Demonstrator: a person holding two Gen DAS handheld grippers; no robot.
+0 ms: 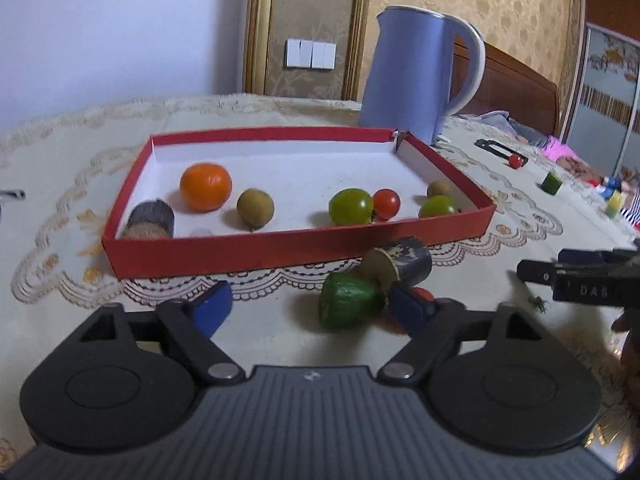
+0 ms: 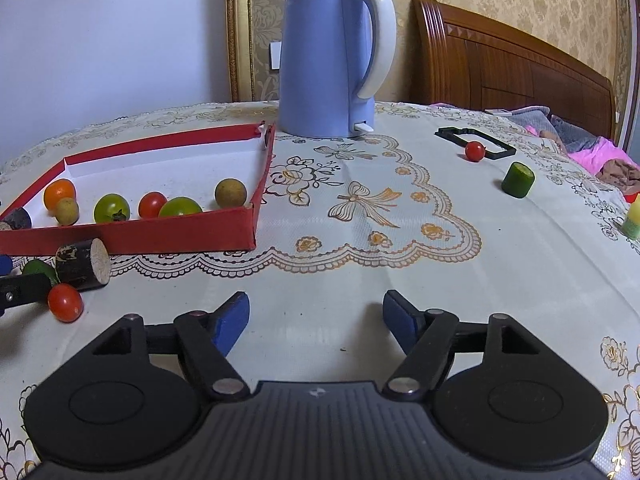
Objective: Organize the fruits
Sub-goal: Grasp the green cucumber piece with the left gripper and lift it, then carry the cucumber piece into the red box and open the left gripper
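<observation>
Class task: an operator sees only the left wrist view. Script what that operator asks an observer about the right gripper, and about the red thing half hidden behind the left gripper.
Operator: Is the right gripper holding anything?
Observer: No. Its fingers stand open over bare tablecloth.
Operator: What is the red thing by the left gripper?
Observer: A whole red cherry tomato, lying on the cloth beside the dark cylinder.

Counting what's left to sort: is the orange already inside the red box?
Yes, the orange sits on the white floor of the red box, beside a kiwi.
</observation>
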